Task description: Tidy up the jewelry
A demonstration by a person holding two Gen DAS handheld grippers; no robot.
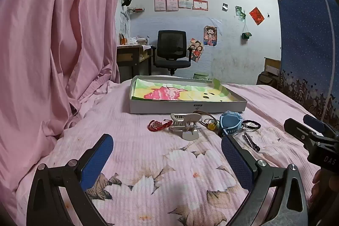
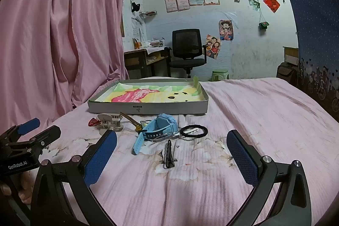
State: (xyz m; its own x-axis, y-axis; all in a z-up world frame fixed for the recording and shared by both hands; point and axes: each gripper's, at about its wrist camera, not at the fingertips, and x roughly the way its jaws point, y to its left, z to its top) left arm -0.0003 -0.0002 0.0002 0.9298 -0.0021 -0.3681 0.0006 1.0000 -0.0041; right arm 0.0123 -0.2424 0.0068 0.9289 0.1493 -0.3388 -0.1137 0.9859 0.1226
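A shallow grey box [image 1: 186, 108] [image 2: 148, 109] lined with a colourful drawing sits on the pink bed. In front of it lie a red bracelet [image 1: 157, 125], a white claw hair clip [image 1: 186, 125] [image 2: 110, 122], a beaded cord [image 1: 208, 123], a blue watch [image 1: 231, 123] [image 2: 157, 128], a black hair tie [image 1: 252, 125] [image 2: 193, 131] and a black hair clip [image 1: 251, 141] [image 2: 168, 155]. My left gripper [image 1: 167, 160] is open and empty, short of the pile. My right gripper [image 2: 171, 159] is open and empty, with the black hair clip between its fingers.
A pink curtain [image 1: 53, 46] hangs along the left of the bed. A blue patterned cloth [image 1: 307, 46] hangs on the right. A black office chair [image 1: 171, 50] and a desk [image 1: 133, 56] stand beyond the bed.
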